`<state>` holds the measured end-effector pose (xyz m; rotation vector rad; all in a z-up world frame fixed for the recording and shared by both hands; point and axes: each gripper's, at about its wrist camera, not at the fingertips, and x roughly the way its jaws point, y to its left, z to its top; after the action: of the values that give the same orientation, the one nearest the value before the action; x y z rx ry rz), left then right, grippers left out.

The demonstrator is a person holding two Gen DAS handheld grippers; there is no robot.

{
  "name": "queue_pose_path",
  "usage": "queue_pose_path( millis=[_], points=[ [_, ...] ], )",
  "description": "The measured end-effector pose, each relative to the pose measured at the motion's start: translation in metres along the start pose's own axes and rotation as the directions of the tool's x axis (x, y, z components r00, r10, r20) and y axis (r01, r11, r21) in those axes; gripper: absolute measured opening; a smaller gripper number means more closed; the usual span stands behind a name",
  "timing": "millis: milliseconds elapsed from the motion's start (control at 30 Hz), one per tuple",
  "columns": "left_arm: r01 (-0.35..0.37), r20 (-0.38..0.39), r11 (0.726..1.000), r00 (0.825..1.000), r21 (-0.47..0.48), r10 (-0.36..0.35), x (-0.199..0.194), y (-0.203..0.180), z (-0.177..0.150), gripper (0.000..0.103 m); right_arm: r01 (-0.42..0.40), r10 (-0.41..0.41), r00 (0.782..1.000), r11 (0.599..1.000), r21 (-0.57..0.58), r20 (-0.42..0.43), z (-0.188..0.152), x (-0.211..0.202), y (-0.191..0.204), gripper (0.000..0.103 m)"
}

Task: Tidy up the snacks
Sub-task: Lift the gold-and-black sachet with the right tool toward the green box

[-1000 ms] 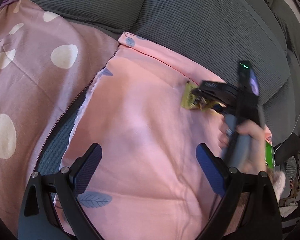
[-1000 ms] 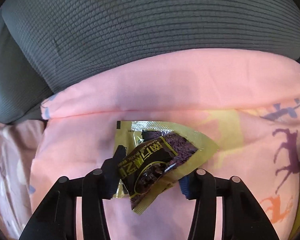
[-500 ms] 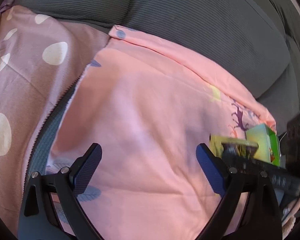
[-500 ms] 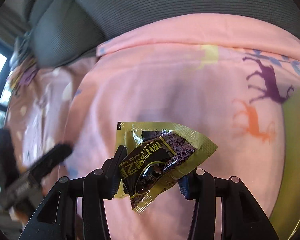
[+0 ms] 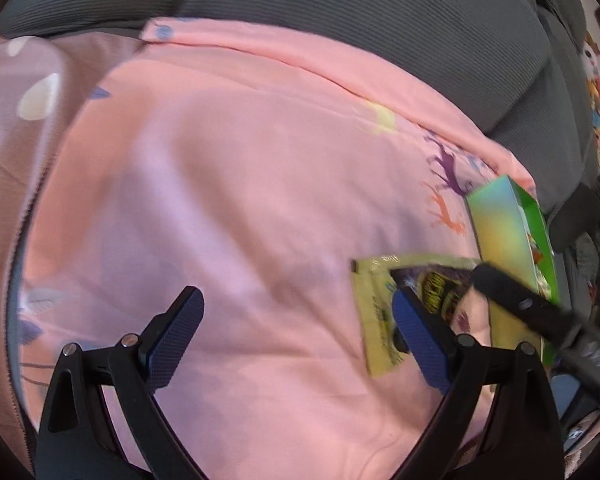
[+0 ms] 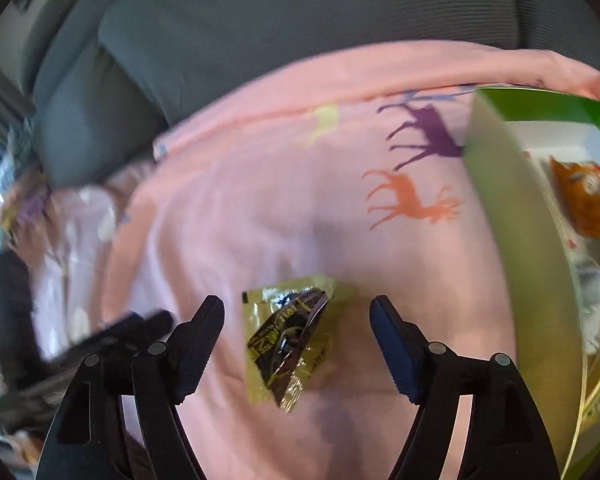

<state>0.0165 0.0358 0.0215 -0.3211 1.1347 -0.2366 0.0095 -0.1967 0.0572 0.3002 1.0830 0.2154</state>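
Note:
A yellow-and-black snack packet (image 6: pixel 292 336) sits loose between the jaws of my right gripper (image 6: pixel 296 320), over the pink blanket (image 6: pixel 260 220). The jaws are opening and neither pad touches the packet. A green box (image 6: pixel 512 220) stands just to the right, with an orange packet (image 6: pixel 584 200) and a white packet (image 6: pixel 592 296) inside. In the left wrist view my left gripper (image 5: pixel 294 300) is open over bare blanket. The same yellow packet (image 5: pixel 376 312) shows behind its right finger, beside the green box (image 5: pixel 504 232) and a black finger (image 5: pixel 516 300) of the right gripper.
Grey sofa cushions (image 5: pixel 380 20) rise behind the pink blanket. A mauve blanket with white spots (image 5: pixel 32 100) lies to the left. The pink blanket carries purple and orange deer prints (image 6: pixel 412 200). The left gripper appears as a dark blur (image 6: pixel 132 328) at the right view's left edge.
The right gripper carried the packet rightward to beside the green box, and its jaws have spread, releasing the packet. The left gripper shifted right, bringing the box and packet into its view.

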Motion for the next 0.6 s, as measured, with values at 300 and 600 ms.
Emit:
queue_pose_path(
  millis=[300,600],
  points=[
    [0.139,-0.132,0.988,0.983,0.072,-0.129,0.03,-0.042,-0.017,0.095,-0.023,0.023,1.0,1.0,0.006,-0.01,-0.007,0.005,0.0,0.072],
    [0.103,-0.083,0.985,0.992,0.14,-0.092,0.041,-0.06,-0.022,0.091,-0.081,0.092,0.987,0.993,0.081,-0.132,-0.014,0.041,-0.013,0.059]
  ],
)
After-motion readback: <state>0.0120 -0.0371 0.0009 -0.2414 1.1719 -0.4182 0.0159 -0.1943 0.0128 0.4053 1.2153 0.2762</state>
